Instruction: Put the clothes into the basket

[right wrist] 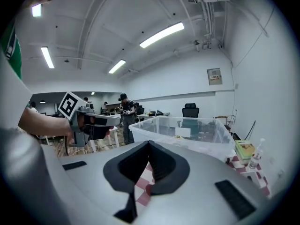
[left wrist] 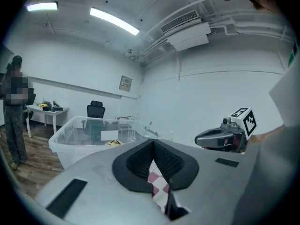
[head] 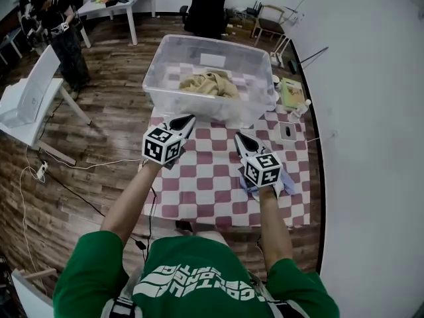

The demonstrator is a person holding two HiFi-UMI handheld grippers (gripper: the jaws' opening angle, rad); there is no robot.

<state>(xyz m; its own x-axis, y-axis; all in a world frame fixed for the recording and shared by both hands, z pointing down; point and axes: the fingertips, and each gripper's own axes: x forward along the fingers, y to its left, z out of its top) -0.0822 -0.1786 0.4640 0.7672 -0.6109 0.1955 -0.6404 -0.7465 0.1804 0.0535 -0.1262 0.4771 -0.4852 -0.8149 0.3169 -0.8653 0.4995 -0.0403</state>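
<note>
Both tools are kept shut over the checked tabletop in the middle of the frame, and nothing is gripped by either. The left tool is pointed at the clear basket, close to its near wall. The right tool is seen a little lower. A tan cloth is seen lying inside the basket, at the top middle. A blue cloth is seen on the tabletop by the right tool

Near stretch: checked table lies bare, free to cross.
Far end: clear basket wall blocks straight on; its top is open.
Right edge: bottle and book crowd the corner.
</note>
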